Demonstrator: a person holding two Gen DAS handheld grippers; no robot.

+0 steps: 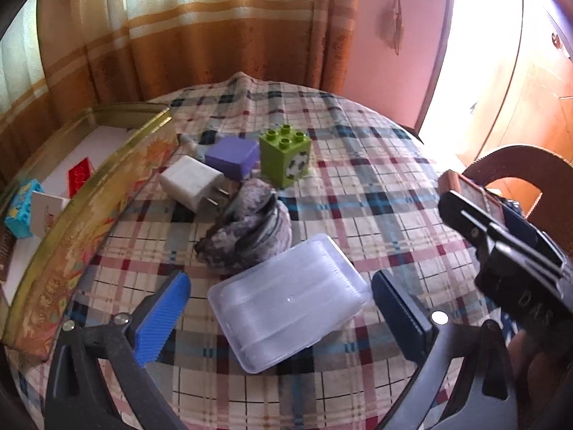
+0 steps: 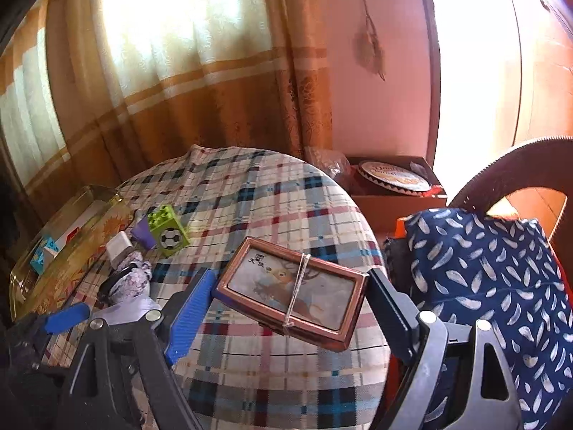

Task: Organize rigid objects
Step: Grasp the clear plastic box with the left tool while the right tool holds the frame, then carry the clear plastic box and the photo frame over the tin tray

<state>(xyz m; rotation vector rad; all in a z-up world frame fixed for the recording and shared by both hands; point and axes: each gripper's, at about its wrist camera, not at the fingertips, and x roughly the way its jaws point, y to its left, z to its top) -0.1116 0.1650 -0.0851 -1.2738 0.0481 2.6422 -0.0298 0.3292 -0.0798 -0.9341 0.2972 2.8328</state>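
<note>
I am holding my left gripper (image 1: 281, 310) spread around the clear plastic lid (image 1: 290, 304), pads seemingly not touching it. My right gripper (image 2: 292, 301) is pinching the copper-framed box (image 2: 292, 295). Beyond the lid are lying the white charger (image 1: 191, 182), purple block (image 1: 232, 157) and green brick (image 1: 284, 156).

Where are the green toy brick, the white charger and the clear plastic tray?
green toy brick (image 1: 284, 156): left wrist view, front corner.
white charger (image 1: 189, 182): left wrist view, top face.
clear plastic tray (image 1: 286, 302): left wrist view, ridged middle.
</note>
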